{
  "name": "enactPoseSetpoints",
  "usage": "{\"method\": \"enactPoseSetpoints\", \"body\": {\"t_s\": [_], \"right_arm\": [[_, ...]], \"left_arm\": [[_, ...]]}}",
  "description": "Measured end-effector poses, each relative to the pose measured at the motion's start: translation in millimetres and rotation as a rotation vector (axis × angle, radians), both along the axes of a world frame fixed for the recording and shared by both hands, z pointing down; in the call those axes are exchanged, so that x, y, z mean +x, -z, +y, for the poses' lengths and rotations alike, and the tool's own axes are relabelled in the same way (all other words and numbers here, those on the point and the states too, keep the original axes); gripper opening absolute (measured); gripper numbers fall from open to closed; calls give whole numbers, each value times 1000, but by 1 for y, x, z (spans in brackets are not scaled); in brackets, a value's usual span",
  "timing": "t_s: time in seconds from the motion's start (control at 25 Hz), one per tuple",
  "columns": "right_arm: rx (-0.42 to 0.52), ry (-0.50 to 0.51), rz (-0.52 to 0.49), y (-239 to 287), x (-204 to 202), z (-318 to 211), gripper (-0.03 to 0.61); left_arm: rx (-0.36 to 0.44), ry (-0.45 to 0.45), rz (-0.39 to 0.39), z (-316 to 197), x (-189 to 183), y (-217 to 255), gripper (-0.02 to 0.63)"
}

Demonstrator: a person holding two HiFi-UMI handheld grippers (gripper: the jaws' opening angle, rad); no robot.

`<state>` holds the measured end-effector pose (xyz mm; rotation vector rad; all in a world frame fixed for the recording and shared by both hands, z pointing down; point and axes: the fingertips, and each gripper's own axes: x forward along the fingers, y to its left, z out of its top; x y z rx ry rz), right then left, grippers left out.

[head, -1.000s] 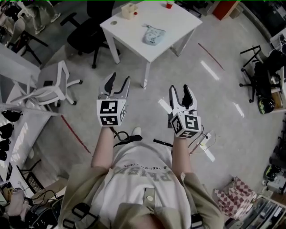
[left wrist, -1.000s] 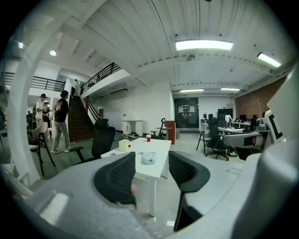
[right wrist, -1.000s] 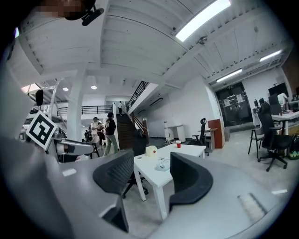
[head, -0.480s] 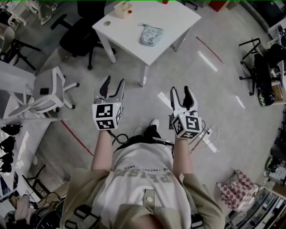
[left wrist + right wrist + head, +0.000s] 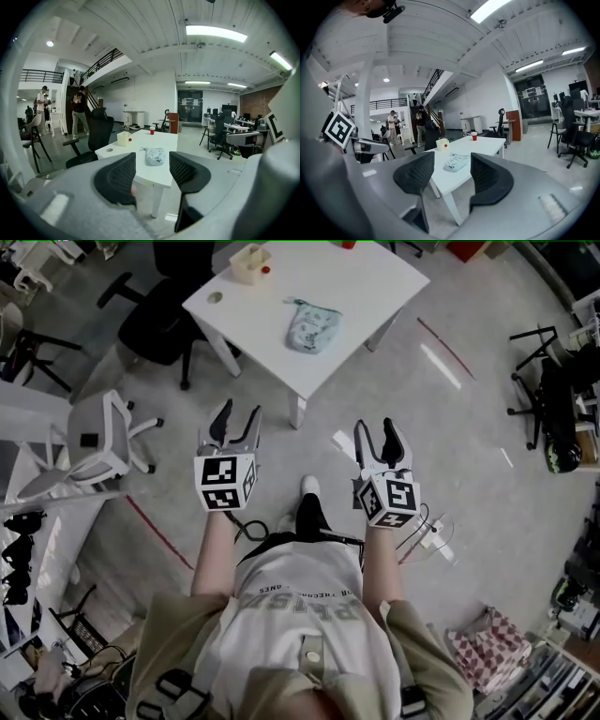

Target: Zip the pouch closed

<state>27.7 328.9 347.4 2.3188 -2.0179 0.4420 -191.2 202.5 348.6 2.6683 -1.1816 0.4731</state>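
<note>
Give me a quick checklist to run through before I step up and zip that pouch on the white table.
1. Pouch in sight on the table: ok.
2. Left claw open, nothing between its jaws: ok.
3. Right claw open, nothing between its jaws: ok.
4. Claws within reach of the pouch: not ok, both hang over the floor, short of the table.
5. Zipper pull located: cannot tell, too small from here.
6. Room around the pouch: ok, box and cup stand apart from it.
</note>
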Motion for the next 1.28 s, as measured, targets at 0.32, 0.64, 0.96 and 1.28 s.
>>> {"method": "enactPoseSetpoints", "body": {"t_s": [0.32,0.64,0.96,1.28], "right_arm": [[27,42,16,13,56,-71,218],[36,81,-8,7,88,-104,218],[-9,83,-68,-26,91,-116,218],[-28,39,-70,-38,102,-148,218]], "left_arm": [[35,31,0,-62,54,16,235],[20,62,-20,-82,87,9,235],[-27,58,-71,-93,93,-19,235],[-76,10,-61,-127,115,-44,235]]}}
